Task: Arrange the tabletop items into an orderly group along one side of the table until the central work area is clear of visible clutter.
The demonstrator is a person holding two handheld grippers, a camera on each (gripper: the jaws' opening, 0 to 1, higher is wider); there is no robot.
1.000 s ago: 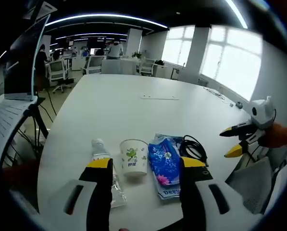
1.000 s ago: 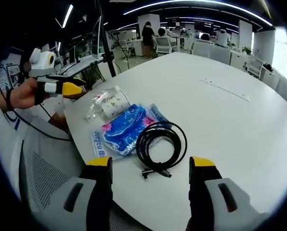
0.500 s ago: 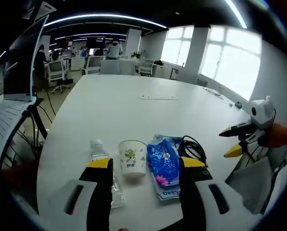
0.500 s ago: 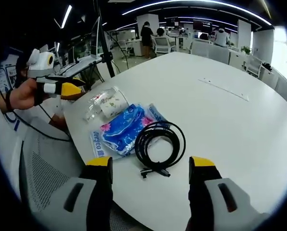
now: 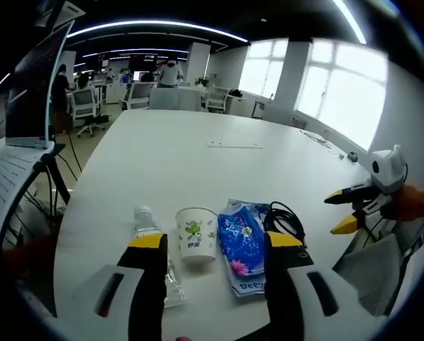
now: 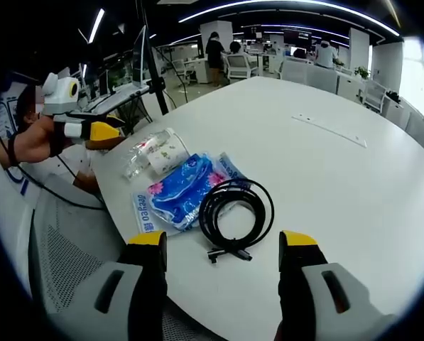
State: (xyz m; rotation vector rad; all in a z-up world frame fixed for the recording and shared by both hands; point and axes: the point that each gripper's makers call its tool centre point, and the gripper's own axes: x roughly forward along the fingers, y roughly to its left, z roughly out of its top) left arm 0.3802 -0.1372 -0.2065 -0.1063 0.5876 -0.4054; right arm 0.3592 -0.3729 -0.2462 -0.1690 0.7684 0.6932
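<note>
Compared with a second ago, almost nothing is changing: the four items are lying where they were on the worktop (image 5: 169,163), and the right gripper view is showing the cable a touch nearer.

In the left gripper view, the left tool (image 5: 213,245) is hovering with its two yellow-tipped jaws spread wide, gripping nothing. Between and just beyond the jaws the items are sitting in a row near the worktop's close edge, taken here from the paper cup (image 5: 197,233). One cup, white with a green print, is standing upright. Just left of it one clear plastic bottle (image 5: 152,241) is lying on its side, partly hidden by the left jaw. Just right of the cup one glossy blue packet (image 5: 242,241) with pink flowers is lying flat and crinkled. Beyond the packet, further right of the cup, one black cable (image 5: 285,217) is sitting coiled in loops. Far right of the cup, off the worktop's edge, the right tool (image 5: 341,210) is hanging in a hand, jaws apart.

In the right gripper view, the right tool (image 6: 221,245) is likewise holding its jaws wide and empty, with the coiled cable (image 6: 236,213) just beyond them, touching the packet (image 6: 180,192). Past the packet the cup (image 6: 167,155) and bottle (image 6: 137,162) are lying together, and the left tool (image 6: 101,131) is hovering beside them.

The white, smooth, rounded worktop is stretching bare beyond the group.
</note>
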